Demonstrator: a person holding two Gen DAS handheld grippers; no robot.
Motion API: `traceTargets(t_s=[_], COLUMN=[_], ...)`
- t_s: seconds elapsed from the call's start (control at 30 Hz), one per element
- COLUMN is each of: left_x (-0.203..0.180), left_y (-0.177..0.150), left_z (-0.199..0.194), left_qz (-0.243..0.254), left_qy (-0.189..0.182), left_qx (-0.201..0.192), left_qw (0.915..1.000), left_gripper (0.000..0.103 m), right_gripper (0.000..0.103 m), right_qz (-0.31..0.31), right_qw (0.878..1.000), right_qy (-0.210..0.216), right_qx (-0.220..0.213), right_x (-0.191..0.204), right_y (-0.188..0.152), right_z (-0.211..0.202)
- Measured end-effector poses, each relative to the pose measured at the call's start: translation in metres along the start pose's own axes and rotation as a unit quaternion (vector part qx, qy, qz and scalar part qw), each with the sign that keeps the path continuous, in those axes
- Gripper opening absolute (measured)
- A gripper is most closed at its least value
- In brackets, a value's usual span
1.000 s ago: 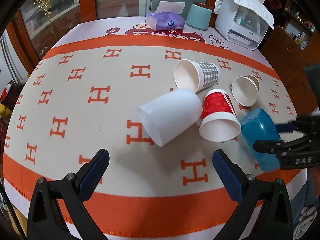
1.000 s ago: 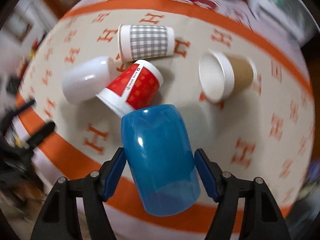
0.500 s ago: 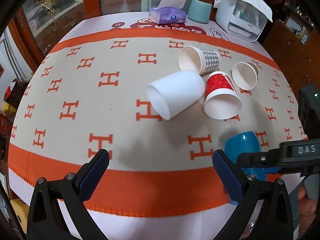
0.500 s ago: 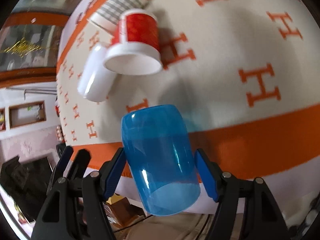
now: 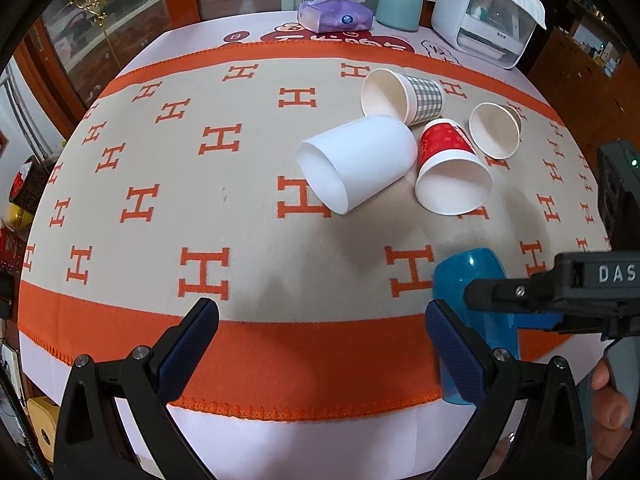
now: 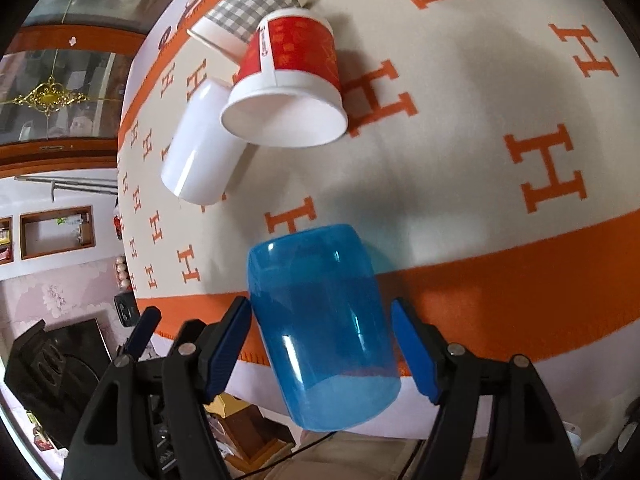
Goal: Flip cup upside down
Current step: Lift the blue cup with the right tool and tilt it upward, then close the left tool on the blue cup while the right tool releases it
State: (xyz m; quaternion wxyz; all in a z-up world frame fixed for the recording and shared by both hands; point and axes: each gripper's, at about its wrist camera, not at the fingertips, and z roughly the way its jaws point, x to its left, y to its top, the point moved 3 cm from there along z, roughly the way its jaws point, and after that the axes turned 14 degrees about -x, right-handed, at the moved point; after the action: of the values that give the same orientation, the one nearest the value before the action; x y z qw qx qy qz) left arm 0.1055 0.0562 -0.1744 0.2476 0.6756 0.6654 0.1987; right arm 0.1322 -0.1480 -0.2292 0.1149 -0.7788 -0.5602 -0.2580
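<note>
My right gripper (image 6: 322, 344) is shut on a translucent blue plastic cup (image 6: 320, 320) and holds it over the near orange border of the tablecloth, closed bottom pointing away from the camera. In the left wrist view the blue cup (image 5: 472, 280) stands with its closed end up at the right, held by the right gripper (image 5: 532, 304). My left gripper (image 5: 320, 344) is open and empty over the near table edge. A white cup (image 5: 356, 164), a red cup (image 5: 452, 168), a checked cup (image 5: 404, 96) and a brown paper cup (image 5: 496, 130) lie on their sides.
A purple tissue pack (image 5: 336, 16), a teal container (image 5: 400, 6) and a white appliance (image 5: 484, 20) stand at the far edge. The orange-and-beige H-pattern cloth (image 5: 160, 200) covers the table. Cabinets stand behind and to the left.
The right gripper has carried the blue cup back toward the near table edge and turned it so its closed end points up. The left gripper has drawn back a little.
</note>
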Motion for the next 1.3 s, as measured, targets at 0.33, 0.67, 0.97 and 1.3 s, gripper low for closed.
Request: traceTargets(t_s=[0.33,0.67,0.97,1.3], left_x=[-0.002,-0.006,-0.005,-0.010], left_y=[-0.007,-0.014,-0.016,-0.013], left_z=[0.003,0.006,0.005,-0.007], left_qz=[0.005,0.011,0.010,0.015], left_qy=[-0.006,-0.008,-0.005,-0.012], left_qx=[0.013,0.021,0.020,0.015], left_qw=[0.9999,0.9997,0.9998,0.9997], left_gripper=[0.102,0.102,0.102,0.102], right_gripper=[0.072,0.072,0.072,0.072], right_qz=[-0.003,-0.014,-0.028,-0.043], right_qw=[1.000,1.000,0.999,0.998], right_qy=[0.023,0.019,0.019,0.030], right_qx=[0.001,-0.002,-0.008,-0.032], right_x=[-0.002,-0.011,-0.011,-0.010], right_y=[-0.002,-0.011,-0.018,-0.020], right_z=[-0.007,-0.009,-0.007,-0.022])
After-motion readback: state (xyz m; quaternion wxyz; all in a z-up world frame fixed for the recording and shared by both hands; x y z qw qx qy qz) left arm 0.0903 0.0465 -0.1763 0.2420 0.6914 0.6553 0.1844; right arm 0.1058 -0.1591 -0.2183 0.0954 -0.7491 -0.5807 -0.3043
